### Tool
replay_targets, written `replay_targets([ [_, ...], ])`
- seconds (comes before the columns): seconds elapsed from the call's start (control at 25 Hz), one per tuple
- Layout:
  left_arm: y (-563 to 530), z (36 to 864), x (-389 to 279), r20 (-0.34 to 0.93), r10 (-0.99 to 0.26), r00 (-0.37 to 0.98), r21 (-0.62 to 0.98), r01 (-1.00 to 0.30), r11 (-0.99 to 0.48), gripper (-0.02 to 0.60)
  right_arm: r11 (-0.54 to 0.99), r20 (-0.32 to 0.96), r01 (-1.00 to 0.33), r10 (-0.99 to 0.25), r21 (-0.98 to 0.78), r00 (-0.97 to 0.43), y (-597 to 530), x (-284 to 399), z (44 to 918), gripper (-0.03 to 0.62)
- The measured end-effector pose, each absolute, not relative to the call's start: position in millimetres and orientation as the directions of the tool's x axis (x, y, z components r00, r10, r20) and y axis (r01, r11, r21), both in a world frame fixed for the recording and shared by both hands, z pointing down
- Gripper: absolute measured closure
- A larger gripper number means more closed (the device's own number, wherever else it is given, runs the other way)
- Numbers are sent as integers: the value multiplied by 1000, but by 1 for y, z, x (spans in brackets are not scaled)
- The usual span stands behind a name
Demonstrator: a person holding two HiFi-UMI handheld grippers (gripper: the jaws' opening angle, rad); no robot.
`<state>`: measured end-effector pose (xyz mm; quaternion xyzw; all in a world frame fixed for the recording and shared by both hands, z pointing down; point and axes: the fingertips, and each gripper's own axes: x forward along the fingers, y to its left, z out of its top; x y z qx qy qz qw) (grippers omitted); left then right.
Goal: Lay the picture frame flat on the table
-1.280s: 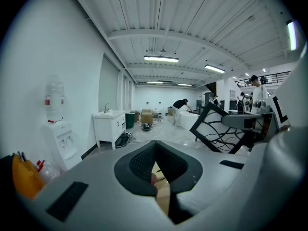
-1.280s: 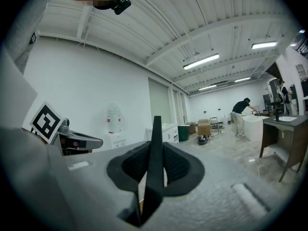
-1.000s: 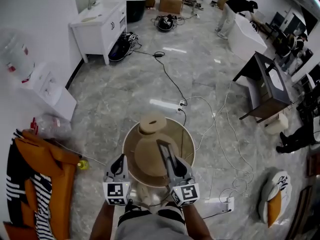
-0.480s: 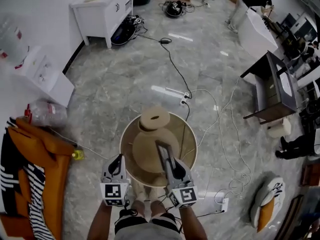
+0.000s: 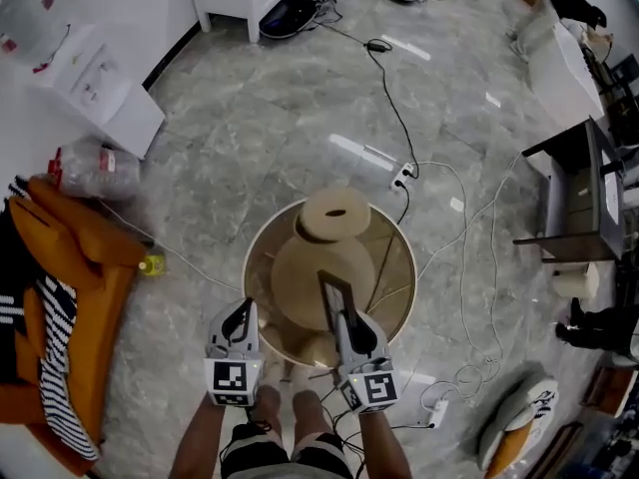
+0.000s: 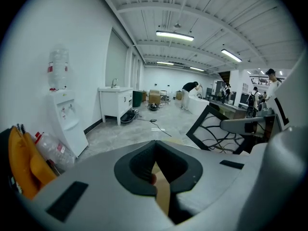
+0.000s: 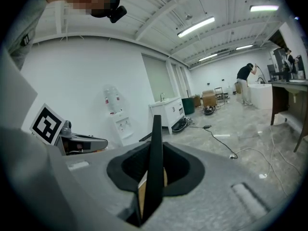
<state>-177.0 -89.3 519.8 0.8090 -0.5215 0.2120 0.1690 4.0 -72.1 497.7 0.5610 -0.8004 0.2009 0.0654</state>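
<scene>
The person is leaning further over the round table [image 5: 407, 267] than a second ago. Their feet are now showing under its near edge, and the far end of the room is sliding out of sight. The grippers themselves have hardly shifted. The right gripper [image 5: 348, 329] is still pinching the dark picture frame [image 5: 332, 298] by its near end, and the frame is standing on edge over the near half of the table, not yet tipped down. To me the laying flat has not started; this looks like lining up.

The left gripper [image 5: 240, 319] is hanging just left of it, jaws pressed together on nothing.

A tan domed thing [image 5: 300, 285] with a ring-shaped top [image 5: 334, 215] is taking up the middle and far side of the table, so bare space looks tight. Cables [image 5: 454, 203] are trailing across the grey stone floor, an orange cloth [image 5: 75, 252] is lying at the left, and a dark side table [image 5: 579, 183] is standing at the right.
</scene>
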Motion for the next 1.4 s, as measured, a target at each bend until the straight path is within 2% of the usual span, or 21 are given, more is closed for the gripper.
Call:
replay_targets([
  [0.52, -81, 654, -181, 582, -737, 343, 89, -928, -361, 565, 293, 415, -909, -818, -296, -399, -76, -11, 637, 531],
  [0.72, -78, 698, -187, 609, -725, 323, 105, -938, -330, 565, 240, 461, -916, -805, -323, -374, -68, -8, 685, 530],
  [1.4, -60, 801, -187, 649, -687, 327, 131, -937, -323, 565, 200, 511, -918, -780, -344, -361, -61, -10, 788, 530],
])
